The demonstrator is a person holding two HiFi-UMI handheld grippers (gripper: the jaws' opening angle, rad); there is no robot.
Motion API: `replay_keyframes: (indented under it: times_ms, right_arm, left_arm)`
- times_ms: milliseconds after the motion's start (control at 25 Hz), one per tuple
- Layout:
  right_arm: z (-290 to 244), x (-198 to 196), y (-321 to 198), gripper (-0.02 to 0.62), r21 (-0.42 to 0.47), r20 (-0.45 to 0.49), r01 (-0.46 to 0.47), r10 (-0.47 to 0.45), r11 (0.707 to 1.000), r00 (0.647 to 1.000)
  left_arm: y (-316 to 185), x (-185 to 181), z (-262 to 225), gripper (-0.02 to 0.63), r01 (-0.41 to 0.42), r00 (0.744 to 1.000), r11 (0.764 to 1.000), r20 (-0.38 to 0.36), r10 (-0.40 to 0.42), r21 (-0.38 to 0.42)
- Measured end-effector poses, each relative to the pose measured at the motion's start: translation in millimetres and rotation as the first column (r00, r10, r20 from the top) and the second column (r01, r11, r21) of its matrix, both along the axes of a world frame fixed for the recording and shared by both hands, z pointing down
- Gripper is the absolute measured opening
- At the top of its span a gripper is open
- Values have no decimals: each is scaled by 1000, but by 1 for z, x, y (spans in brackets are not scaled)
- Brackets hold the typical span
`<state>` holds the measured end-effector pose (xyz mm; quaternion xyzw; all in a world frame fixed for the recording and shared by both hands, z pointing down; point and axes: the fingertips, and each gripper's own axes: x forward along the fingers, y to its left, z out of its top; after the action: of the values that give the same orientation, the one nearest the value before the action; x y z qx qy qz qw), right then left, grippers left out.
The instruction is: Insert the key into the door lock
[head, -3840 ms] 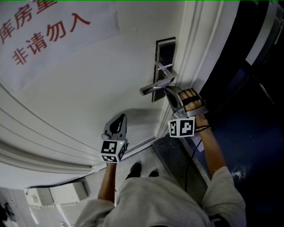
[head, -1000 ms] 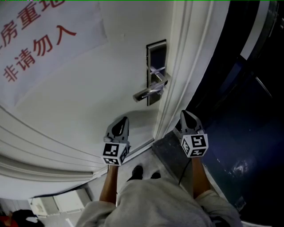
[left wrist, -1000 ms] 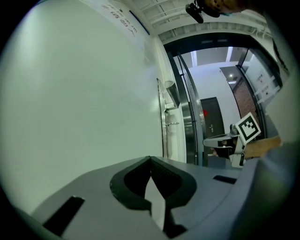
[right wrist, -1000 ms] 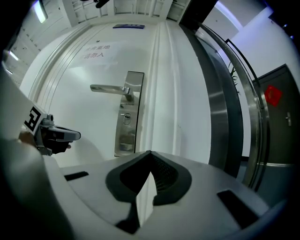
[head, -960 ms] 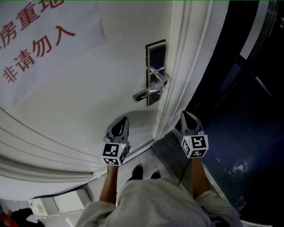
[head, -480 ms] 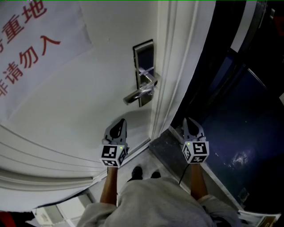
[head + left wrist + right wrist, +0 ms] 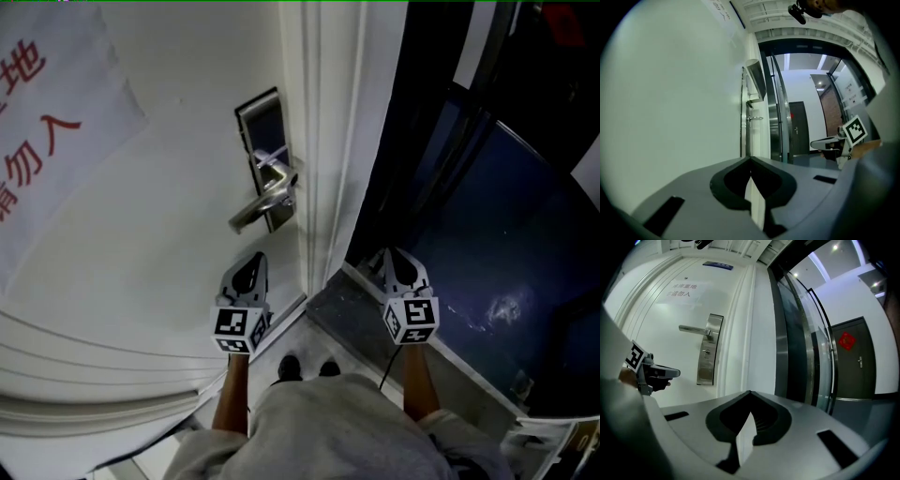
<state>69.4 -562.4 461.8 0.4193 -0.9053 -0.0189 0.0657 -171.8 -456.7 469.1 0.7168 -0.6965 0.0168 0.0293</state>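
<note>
My left gripper (image 7: 253,261) hangs at lower centre of the head view, before the door (image 7: 141,234). My right gripper (image 7: 394,255) is to the right, past the door's edge. Each has its jaws together on nothing, well apart from the lock (image 7: 261,141) at upper centre. I see no key in any view, so I judge that fetching it comes first. Then I should pinch it by its bow, keep the blade level, line it up with the keyhole (image 7: 707,351) under the handle (image 7: 258,211), and push straight in.
</note>
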Motion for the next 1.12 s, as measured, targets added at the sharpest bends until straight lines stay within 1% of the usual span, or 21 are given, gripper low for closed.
replay_keyframes:
  times_ms: [80, 160, 520, 920, 1120]
  right_arm:
    - [0, 4, 0, 21, 4, -5, -16, 16, 1000, 1000]
    - [-1, 7, 0, 21, 9, -8, -28, 28, 1000, 1000]
    - [-4, 19, -5, 21, 23, -15, -66, 67, 998, 998]
    - [0, 18, -5, 21, 16, -31, -73, 74, 997, 997]
    - [0, 16, -6, 21, 15, -35, -70, 71, 997, 997]
  left_arm:
    - [-7, 5, -2, 18, -21, 1000, 1000, 6, 21, 9]
    - [-12, 9, 0, 17, -39, 999, 999, 3, 39, 1]
    - [-33, 26, -3, 17, -98, 995, 995, 2, 97, 20]
    - [-40, 26, -1, 18, -111, 994, 994, 11, 111, 11]
    - [-40, 22, 4, 17, -102, 995, 995, 9, 102, 3]
